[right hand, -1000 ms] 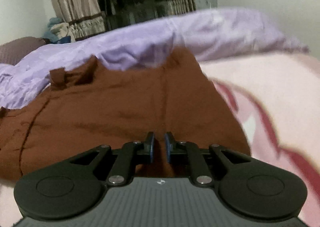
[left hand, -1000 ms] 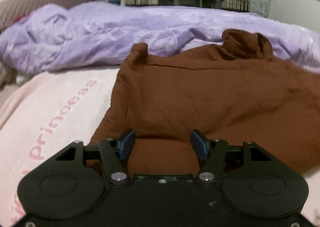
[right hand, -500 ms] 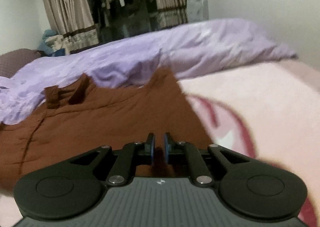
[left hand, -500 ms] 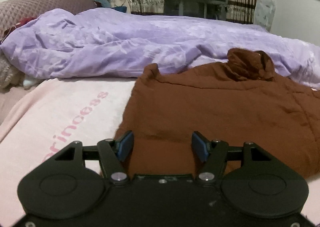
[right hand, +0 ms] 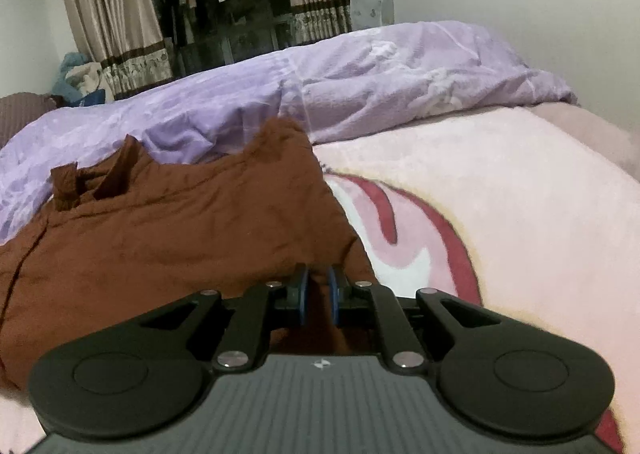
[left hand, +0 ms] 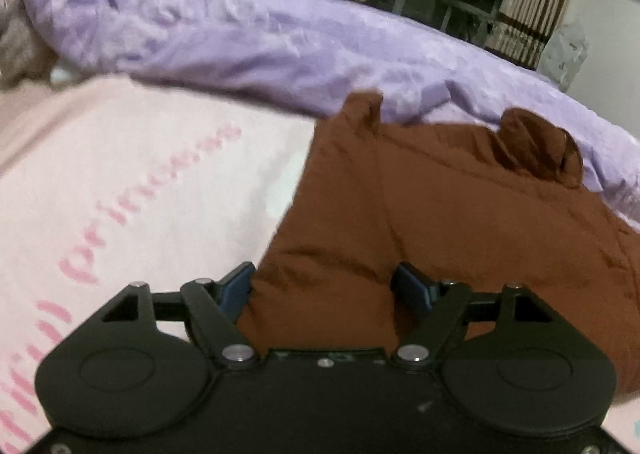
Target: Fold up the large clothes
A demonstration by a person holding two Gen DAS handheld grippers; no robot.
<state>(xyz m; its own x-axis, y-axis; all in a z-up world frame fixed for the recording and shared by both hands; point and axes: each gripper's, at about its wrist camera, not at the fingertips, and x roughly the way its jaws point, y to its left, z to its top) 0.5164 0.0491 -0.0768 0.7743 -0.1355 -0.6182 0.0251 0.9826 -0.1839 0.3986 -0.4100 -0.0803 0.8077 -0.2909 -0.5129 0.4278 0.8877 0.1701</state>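
Note:
A large brown garment (left hand: 460, 222) lies bunched on a pink blanket (left hand: 140, 182), its collar at the far side against the purple duvet. My left gripper (left hand: 326, 288) is open, its blue pads on either side of the garment's near left edge. In the right wrist view the same brown garment (right hand: 180, 230) fills the left half. My right gripper (right hand: 318, 294) is shut on a fold of the garment's near right edge, with brown cloth pinched between the blue pads.
A crumpled purple duvet (left hand: 280, 42) runs across the bed behind the garment and also shows in the right wrist view (right hand: 360, 82). The pink blanket (right hand: 500, 194) carries a red pattern. Curtains (right hand: 116, 18) and hanging clothes stand beyond. A white wall is on the right.
The left gripper has tilted and swung, staying open at the garment's left edge. The right gripper stays shut on the cloth and has drawn back slightly, showing more of the blanket.

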